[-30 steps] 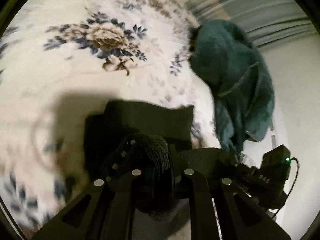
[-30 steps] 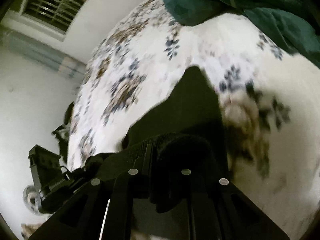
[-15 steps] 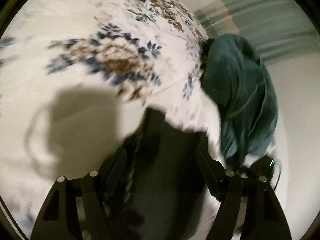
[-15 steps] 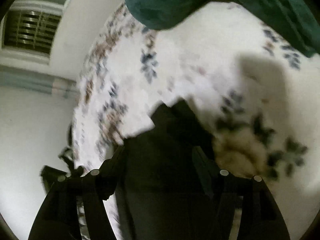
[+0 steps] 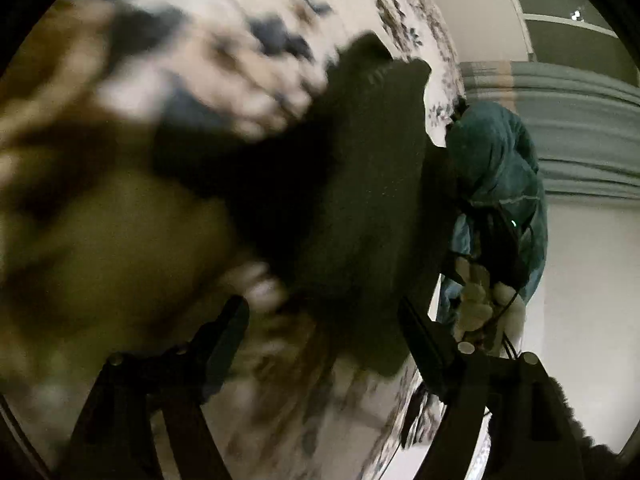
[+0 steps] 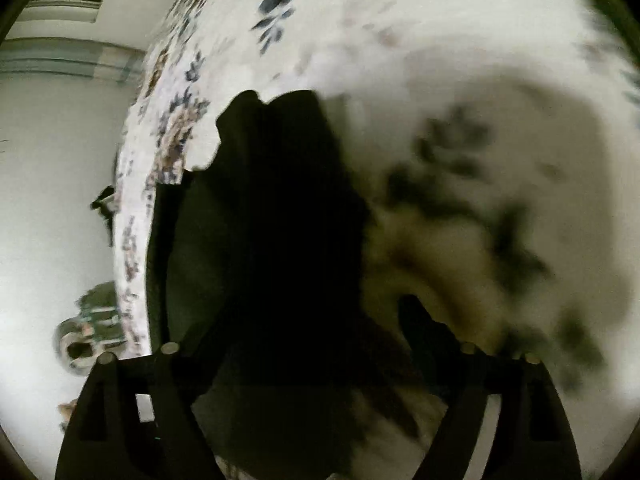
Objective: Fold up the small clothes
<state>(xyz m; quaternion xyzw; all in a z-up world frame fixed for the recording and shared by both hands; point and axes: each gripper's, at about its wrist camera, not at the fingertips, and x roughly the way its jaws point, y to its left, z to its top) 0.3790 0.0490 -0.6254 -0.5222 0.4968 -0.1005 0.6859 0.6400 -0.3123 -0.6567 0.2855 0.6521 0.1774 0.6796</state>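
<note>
Floral bedspread (image 6: 400,40), dark garment (image 6: 280,200) near edge

A floral bedspread (image 5: 248,32) covers the bed, with a teal garment (image 5: 500,168) heaped beside a striped curtain (image 5: 580,120).

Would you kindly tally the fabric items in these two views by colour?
Black garment: 1
Teal garment: 1
Floral bedspread: 1
Total: 3
</note>
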